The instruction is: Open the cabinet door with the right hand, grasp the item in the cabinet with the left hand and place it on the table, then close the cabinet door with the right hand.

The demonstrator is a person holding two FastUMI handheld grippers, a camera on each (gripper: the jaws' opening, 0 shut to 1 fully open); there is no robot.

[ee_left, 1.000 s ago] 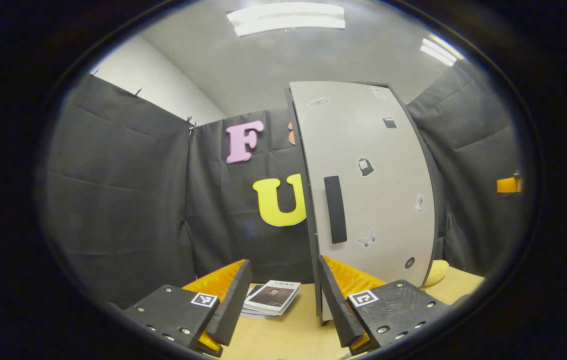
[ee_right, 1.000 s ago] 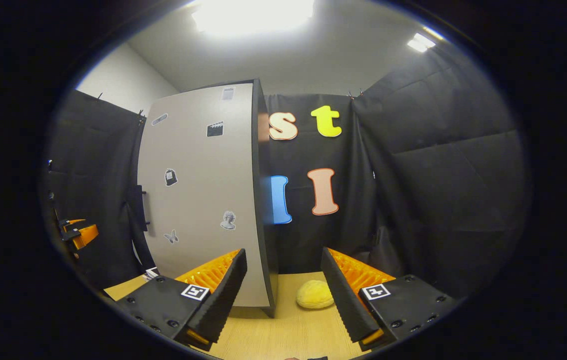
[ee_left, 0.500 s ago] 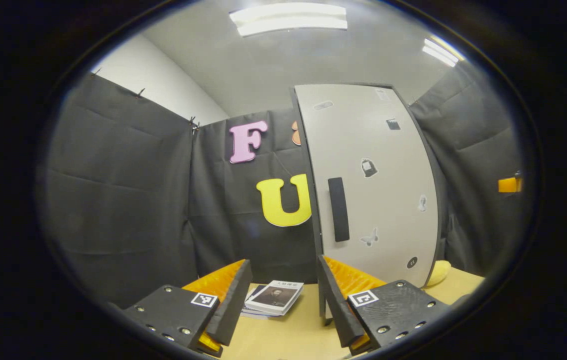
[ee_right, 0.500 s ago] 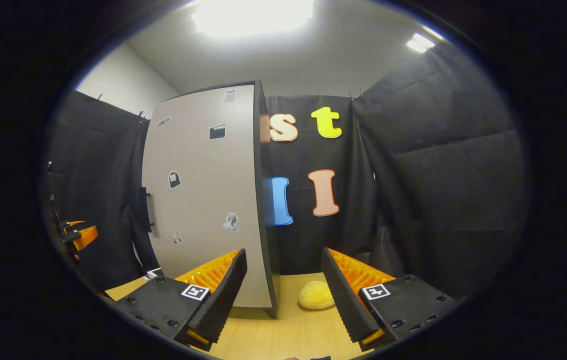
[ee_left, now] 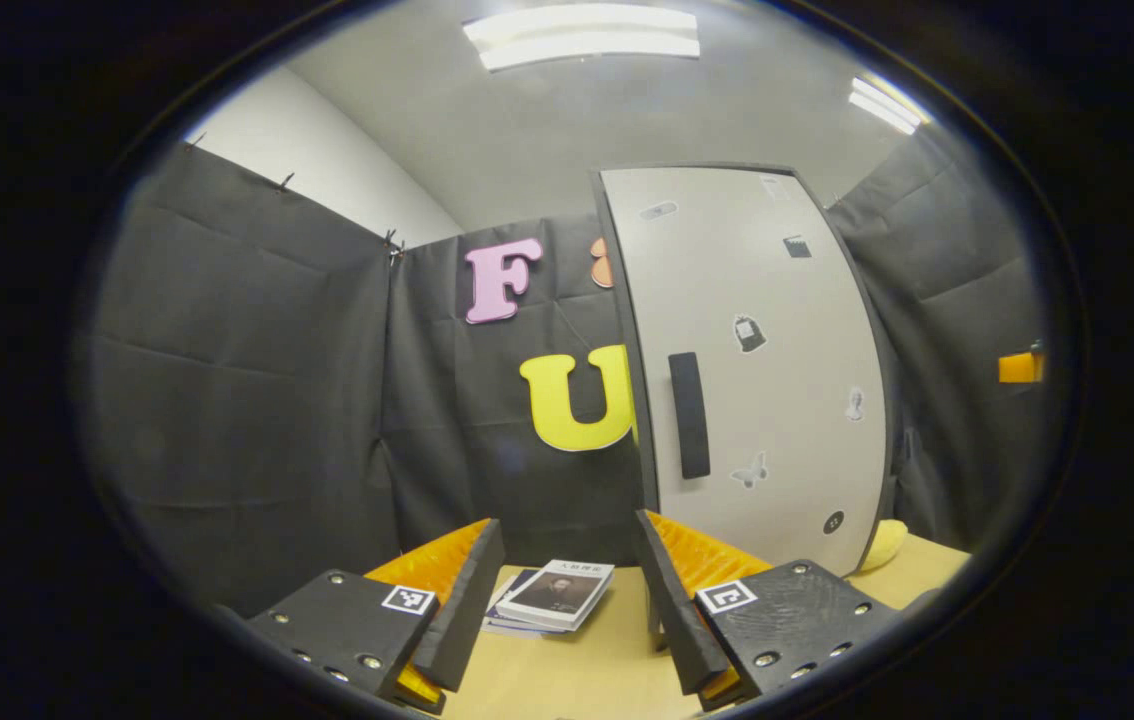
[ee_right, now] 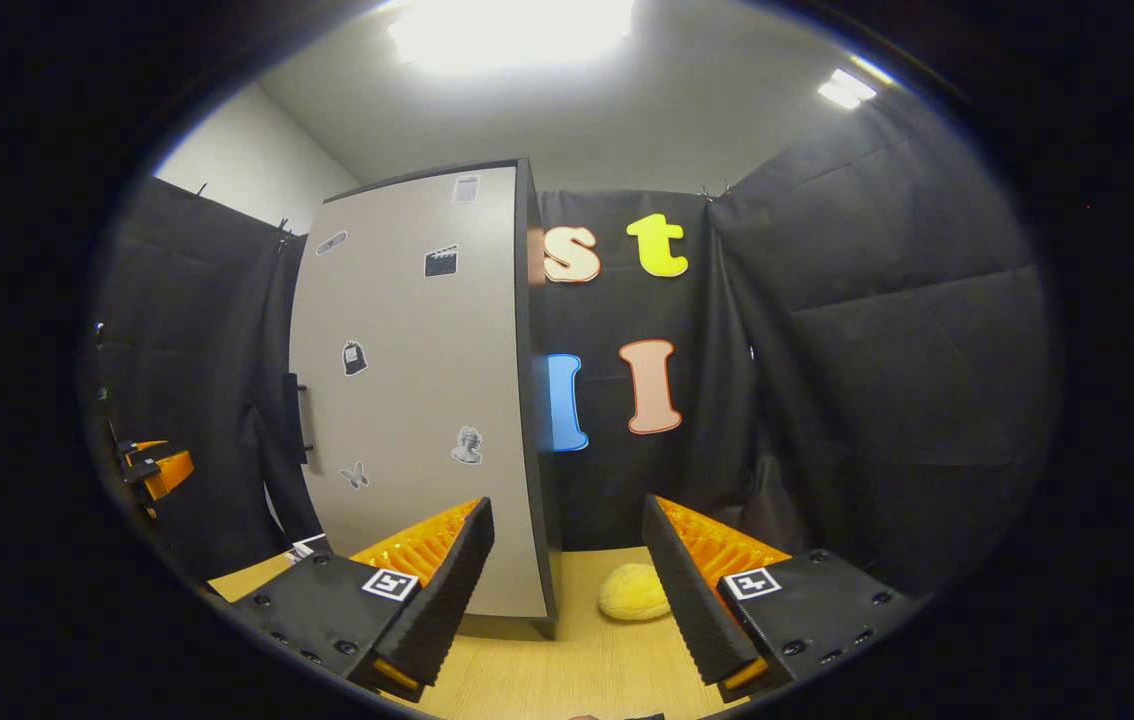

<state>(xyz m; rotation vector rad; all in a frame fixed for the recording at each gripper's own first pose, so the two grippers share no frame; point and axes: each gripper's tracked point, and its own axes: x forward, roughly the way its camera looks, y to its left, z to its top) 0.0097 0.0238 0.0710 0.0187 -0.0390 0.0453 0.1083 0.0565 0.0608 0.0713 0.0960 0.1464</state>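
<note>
From my right gripper (ee_right: 567, 590), fingers spread and empty: grey cabinet door (ee_right: 417, 390), closed, bearing small stickers, dark handle (ee_right: 293, 415) at its left edge. Wooden table (ee_right: 577, 670) below. Yellow rounded item (ee_right: 633, 592) on the table, right of the cabinet. Left gripper (ee_right: 152, 468) at far left.

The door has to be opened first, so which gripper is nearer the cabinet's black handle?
Left, as far as can be judged. The left gripper faces the handle, up and right. The right gripper sees it edge-on, far left.
</note>
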